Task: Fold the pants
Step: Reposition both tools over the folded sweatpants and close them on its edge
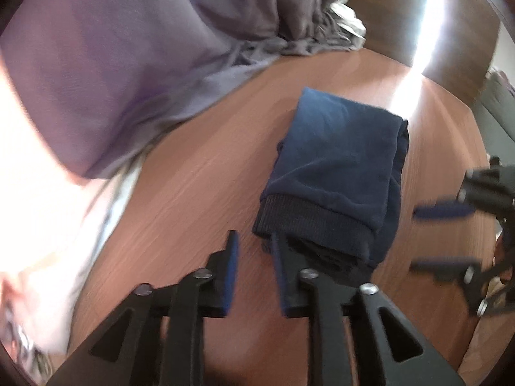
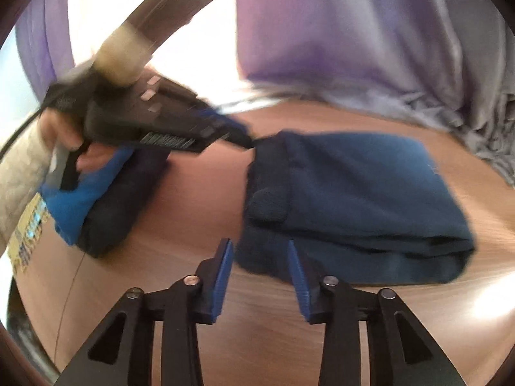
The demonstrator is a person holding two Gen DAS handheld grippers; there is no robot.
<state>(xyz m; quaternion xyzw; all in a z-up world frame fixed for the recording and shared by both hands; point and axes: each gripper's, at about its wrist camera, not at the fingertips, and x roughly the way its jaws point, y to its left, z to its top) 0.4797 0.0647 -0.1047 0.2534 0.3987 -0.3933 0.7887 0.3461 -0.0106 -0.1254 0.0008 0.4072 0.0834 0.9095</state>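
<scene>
The navy blue pants [image 1: 338, 173] lie folded into a compact bundle on the brown wooden table [image 1: 193, 193], the ribbed cuff end toward my left gripper. My left gripper [image 1: 254, 241] is open and empty, its tips just at the cuff end. My right gripper [image 2: 259, 251] is open and empty, at the near edge of the pants [image 2: 354, 199]. It also shows in the left wrist view [image 1: 428, 241], open beside the bundle. The left gripper shows blurred in the right wrist view [image 2: 248, 138], at the bundle's far left corner.
A purple-grey curtain [image 1: 128, 64] hangs along the table's far side and bunches on it [image 1: 289, 45]. Another folded blue and dark garment [image 2: 96, 202] lies on the table to the left. A wooden chair back [image 1: 457, 32] stands beyond the table.
</scene>
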